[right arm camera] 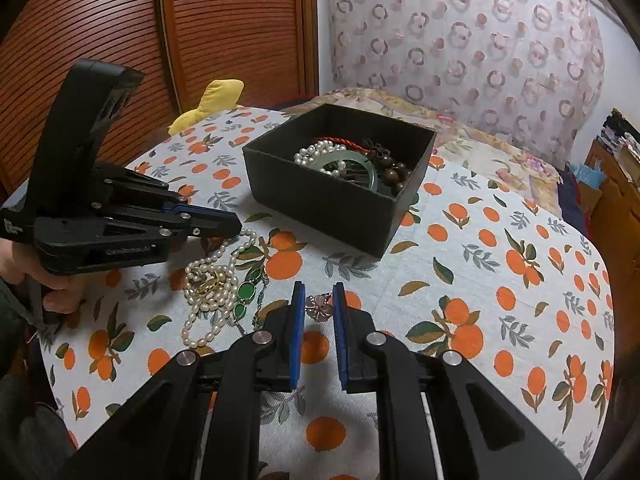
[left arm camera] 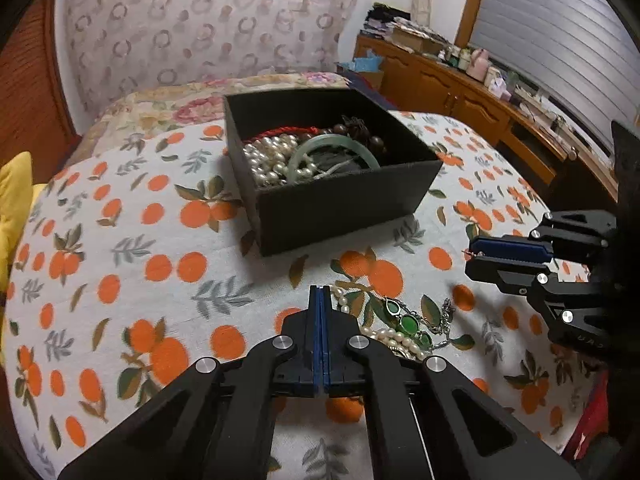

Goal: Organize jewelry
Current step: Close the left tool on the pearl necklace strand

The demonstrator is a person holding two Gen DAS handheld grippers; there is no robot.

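Observation:
A black open box (left arm camera: pixel 340 204) (right arm camera: pixel 320 196) sits mid-table, holding pearls, a jade bangle (left arm camera: pixel 332 148), a red cord and brown beads. Loose on the cloth lie a pearl necklace (right arm camera: pixel 212 288) (left arm camera: pixel 392 336), a green-stone chain (right arm camera: pixel 248 292) (left arm camera: pixel 408 322) and a small pinkish flower piece (right arm camera: pixel 319 306). My left gripper (left arm camera: pixel 322 290) (right arm camera: pixel 236 222) is shut and empty, just left of the pearl pile. My right gripper (right arm camera: pixel 319 290) (left arm camera: pixel 470 246) is open a little, its fingers either side of the flower piece, which lies just beyond the tips.
The table wears a white cloth with orange fruit print (left arm camera: pixel 160 240). A yellow cloth (right arm camera: pixel 216 96) lies at the far left edge. A wooden sideboard (left arm camera: pixel 480 96) with clutter stands to the right. A patterned curtain (right arm camera: pixel 460 40) hangs behind.

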